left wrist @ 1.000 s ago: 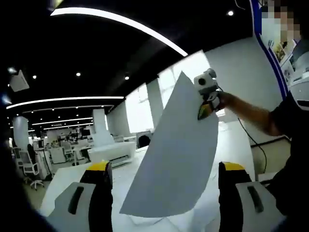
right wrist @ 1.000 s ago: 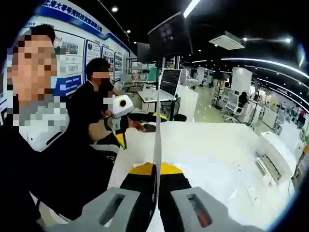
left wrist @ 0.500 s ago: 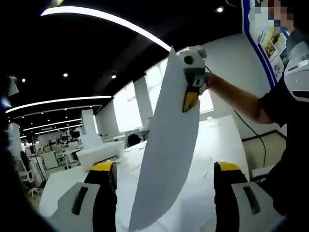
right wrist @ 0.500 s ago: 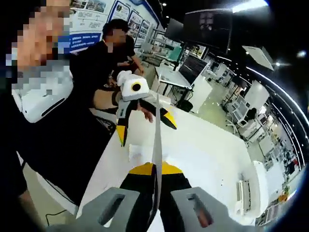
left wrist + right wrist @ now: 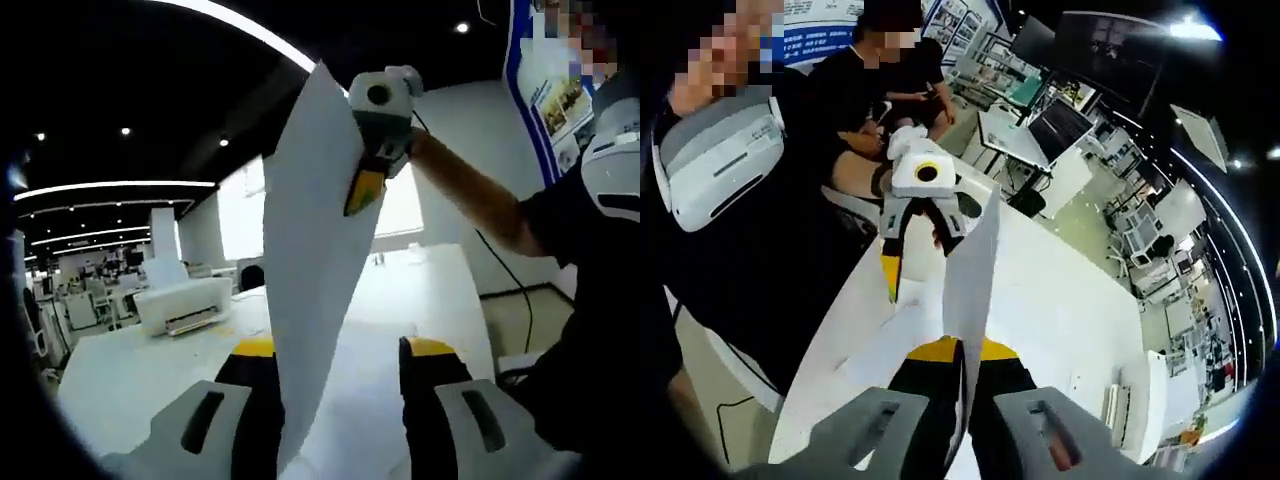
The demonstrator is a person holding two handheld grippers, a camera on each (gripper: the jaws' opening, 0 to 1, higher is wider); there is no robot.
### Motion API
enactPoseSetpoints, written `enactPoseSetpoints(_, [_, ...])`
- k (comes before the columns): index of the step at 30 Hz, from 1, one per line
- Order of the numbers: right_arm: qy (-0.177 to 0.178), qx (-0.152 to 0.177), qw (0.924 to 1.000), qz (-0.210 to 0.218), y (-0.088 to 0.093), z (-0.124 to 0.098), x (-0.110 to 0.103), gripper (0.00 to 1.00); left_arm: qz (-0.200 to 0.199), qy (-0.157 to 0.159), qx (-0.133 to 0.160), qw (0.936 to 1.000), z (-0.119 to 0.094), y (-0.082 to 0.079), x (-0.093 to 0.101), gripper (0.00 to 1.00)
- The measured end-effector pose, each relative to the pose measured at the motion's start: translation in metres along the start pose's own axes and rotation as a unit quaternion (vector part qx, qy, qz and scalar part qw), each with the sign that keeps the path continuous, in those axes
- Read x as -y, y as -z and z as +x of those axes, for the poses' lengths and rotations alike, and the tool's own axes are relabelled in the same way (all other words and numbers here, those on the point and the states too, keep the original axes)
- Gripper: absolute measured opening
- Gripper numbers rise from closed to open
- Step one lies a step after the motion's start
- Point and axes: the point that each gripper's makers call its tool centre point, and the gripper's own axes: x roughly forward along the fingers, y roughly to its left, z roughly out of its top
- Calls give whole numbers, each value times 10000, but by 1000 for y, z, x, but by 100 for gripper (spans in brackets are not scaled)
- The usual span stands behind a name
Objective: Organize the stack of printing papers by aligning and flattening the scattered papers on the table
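A single white sheet of paper [image 5: 315, 250] hangs upright in the air, well above the white table [image 5: 120, 370]. My right gripper [image 5: 365, 190] is shut on the sheet's top edge. The sheet's lower part passes between the jaws of my left gripper [image 5: 340, 350], which stand open on either side of it. In the right gripper view the sheet [image 5: 970, 275] is seen edge-on, rising from my right gripper [image 5: 962, 352]. My left gripper [image 5: 930, 245] faces it from beyond the sheet. More loose papers [image 5: 885, 345] lie flat on the table [image 5: 1060, 300] below.
A white printer [image 5: 185, 305] stands at the table's far side, also seen as a printer [image 5: 1140, 400] near the edge. The person [image 5: 730, 230] holding the grippers stands at the table's side; another person [image 5: 890, 60] sits behind. Desks with monitors [image 5: 1055, 125] lie beyond.
The right gripper has lifted the sheet higher and turned it more edge-on. The left gripper's jaws have narrowed around the sheet's lower part. Both cameras have tilted.
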Motion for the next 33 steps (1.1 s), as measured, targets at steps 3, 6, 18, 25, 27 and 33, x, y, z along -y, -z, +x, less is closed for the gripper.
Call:
enactPoseSetpoints(3, [-47, -62, 10000, -44, 1, 1, -1, 0, -252, 125, 142, 9995, -2, -3, 0, 35])
enactPoseSetpoints(6, [-150, -145, 9997, -134, 1, 4, -6, 0, -379, 120, 273, 9988, -4, -9, -4, 36])
enactPoseSetpoints(18, [-379, -380, 9979, -360, -9, 14, -11, 0, -426, 406, 440, 9973, 3, -29, 5, 35])
enactPoseSetpoints(25, [-678, -947, 9923, -414, -4, 27, -16, 0, -409, 474, 453, 9970, 6, -31, 9, 34])
enactPoseSetpoints(27, [-750, -1064, 9907, -401, -6, 33, -17, 0, -409, 467, 440, 9971, 7, -29, 9, 34])
enactPoseSetpoints(33, [-872, -1143, 9888, -388, -8, 46, -16, 0, -453, 445, 450, 9970, 9, -27, 7, 34])
